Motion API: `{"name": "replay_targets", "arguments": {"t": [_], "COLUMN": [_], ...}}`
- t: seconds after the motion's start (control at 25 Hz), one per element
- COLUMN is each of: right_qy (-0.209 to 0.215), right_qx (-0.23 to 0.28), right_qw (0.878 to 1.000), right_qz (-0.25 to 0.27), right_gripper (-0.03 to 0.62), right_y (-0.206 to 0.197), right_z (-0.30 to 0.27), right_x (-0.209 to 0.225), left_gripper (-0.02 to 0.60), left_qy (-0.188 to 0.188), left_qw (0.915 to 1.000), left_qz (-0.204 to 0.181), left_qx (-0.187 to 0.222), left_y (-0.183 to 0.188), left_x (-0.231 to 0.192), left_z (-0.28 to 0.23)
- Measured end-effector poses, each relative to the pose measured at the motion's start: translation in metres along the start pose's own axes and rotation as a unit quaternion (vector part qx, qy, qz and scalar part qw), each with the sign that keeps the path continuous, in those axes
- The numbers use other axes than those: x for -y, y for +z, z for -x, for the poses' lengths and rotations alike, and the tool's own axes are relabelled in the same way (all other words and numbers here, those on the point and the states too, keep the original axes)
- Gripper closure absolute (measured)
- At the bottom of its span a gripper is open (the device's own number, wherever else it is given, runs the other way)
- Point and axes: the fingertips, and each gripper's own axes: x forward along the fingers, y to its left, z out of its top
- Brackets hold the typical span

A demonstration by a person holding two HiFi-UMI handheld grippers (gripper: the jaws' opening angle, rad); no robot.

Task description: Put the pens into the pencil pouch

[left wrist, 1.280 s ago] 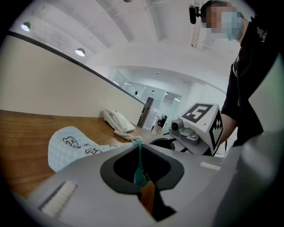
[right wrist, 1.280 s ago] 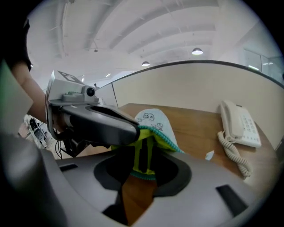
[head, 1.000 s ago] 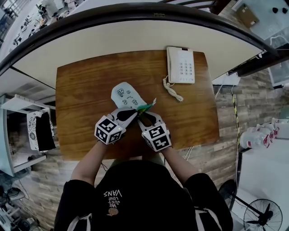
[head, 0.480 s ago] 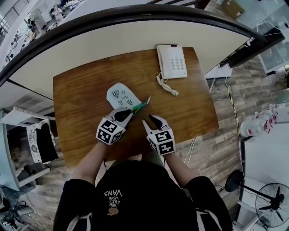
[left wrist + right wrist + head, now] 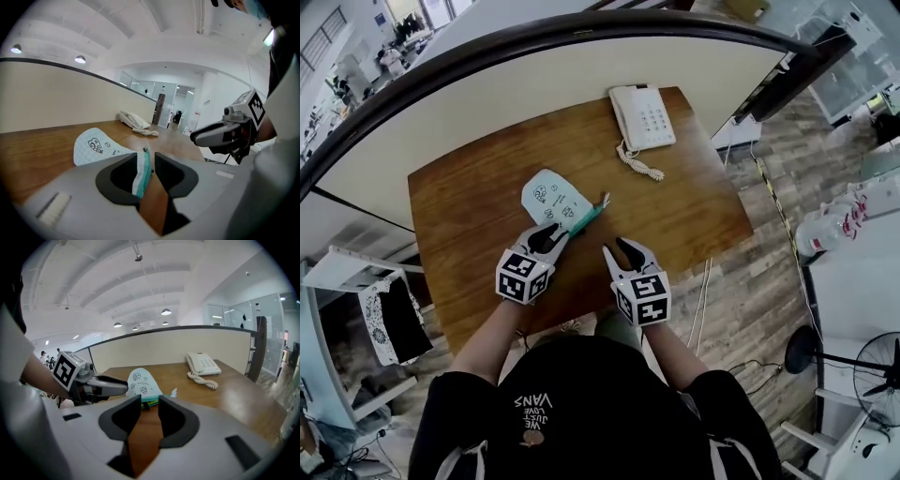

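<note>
Step in hand, as judged: releasing the pencil pouch, which lies on the tabletop.

Draw the left tongs straight back off the teal zip edge so the pouch is not dragged. No loose pens show on the tabletop. Coloured ends sit at the pouch mouth.

- **Left tongs:** the jaws have just been opening and now stand apart. The zip edge is between them, unpinched.
- **Right tongs****:** the jaws are apart and empty, near the pouch.

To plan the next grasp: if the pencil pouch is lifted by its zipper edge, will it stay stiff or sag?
Probably sag: the pencil pouch looks like soft fabric, and its zipper edge bends upward unevenly. It lies low on the table, so it is likely light and may slide when pushed.
</note>
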Motion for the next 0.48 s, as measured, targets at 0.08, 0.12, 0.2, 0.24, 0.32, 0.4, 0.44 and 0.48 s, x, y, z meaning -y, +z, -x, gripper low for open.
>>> {"name": "replay_targets", "arguments": {"t": [0.08, 0.12, 0.2, 0.24, 0.32, 0.4, 0.44, 0.48], "right_qy": [-0.012, -0.018, -0.028, -0.033, -0.039, -0.044, -0.045, -0.045], "right_qx": [0.009, 0.012, 0.019, 0.022, 0.030, 0.040, 0.045, 0.049], "right_qw": [1.000, 1.000, 0.999, 0.999, 0.999, 0.998, 0.998, 0.998], "right_qz": [-0.007, -0.010, -0.015, -0.017, -0.018, -0.017, -0.016, -0.015], "right_gripper": [0.488, 0.488, 0.488, 0.488, 0.488, 0.490, 0.500, 0.519], "right_y": [0.001, 0.001, 0.002, 0.002, 0.005, 0.009, 0.011, 0.012], "right_z": [0.009, 0.013, 0.021, 0.026, 0.033, 0.040, 0.043, 0.046], "right_x": [-0.003, -0.005, -0.008, -0.009, -0.010, -0.009, -0.008, -0.008], "left_gripper": [0.480, 0.480, 0.480, 0.480, 0.480, 0.480, 0.480, 0.480], "left_qy": [0.003, 0.006, 0.012, 0.014, 0.016, 0.024, 0.031, 0.038], "left_qw": [0.9999, 0.9997, 0.9992, 0.9990, 0.9985, 0.9976, 0.9970, 0.9963], "left_qz": [-0.001, -0.001, -0.002, -0.004, -0.014, -0.026, -0.031, -0.036], "left_qx": [0.017, 0.025, 0.037, 0.042, 0.050, 0.059, 0.063, 0.069], "left_y": [0.008, 0.011, 0.018, 0.021, 0.029, 0.038, 0.043, 0.048], "left_x": [0.002, 0.002, 0.005, 0.007, 0.013, 0.018, 0.021, 0.024], "left_z": [0.012, 0.018, 0.031, 0.037, 0.048, 0.059, 0.065, 0.071]}}
